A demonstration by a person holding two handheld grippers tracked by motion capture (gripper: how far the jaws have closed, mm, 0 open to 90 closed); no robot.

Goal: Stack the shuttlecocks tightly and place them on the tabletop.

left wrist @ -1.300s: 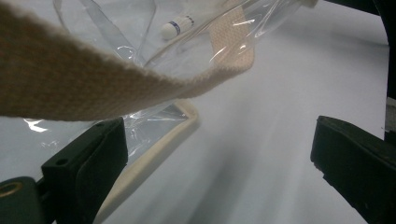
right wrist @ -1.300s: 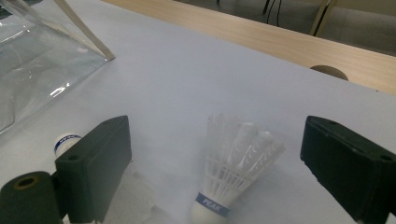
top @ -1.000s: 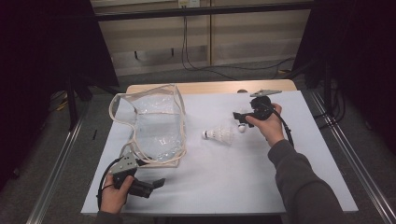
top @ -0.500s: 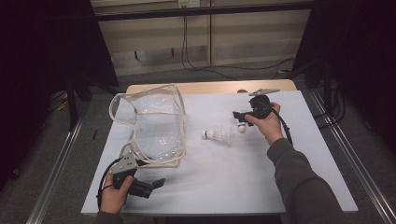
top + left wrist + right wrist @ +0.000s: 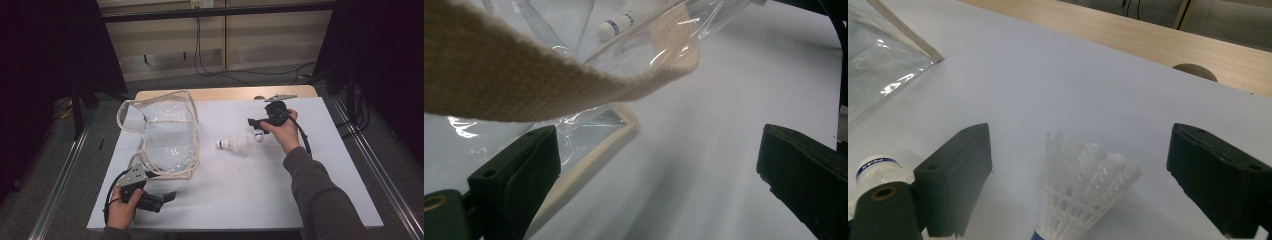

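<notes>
White sheeting covers the surface (image 5: 240, 190). Nearest, the left claw (image 5: 167, 196) rests wide apart, gripping nothing, just beside the clear bag (image 5: 165, 135) with its cream webbing trim. Farther off, the right claw (image 5: 256, 126) is wide apart too, a white shuttlecock (image 5: 236, 144) lying just before its jaws.

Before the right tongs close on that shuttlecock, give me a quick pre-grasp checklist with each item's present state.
1. Right tongs open: ok.
2. White plastic shuttlecock between its jaws: ok, skirt sits in the gap.
3. Second shuttlecock outside the gap: ok, beside one jaw.
4. Left tongs open: ok.
5. Clear plastic bag with beige webbing trim mouth open: cannot tell.
6. White table between shuttlecock and bag unobstructed: ok.
</notes>
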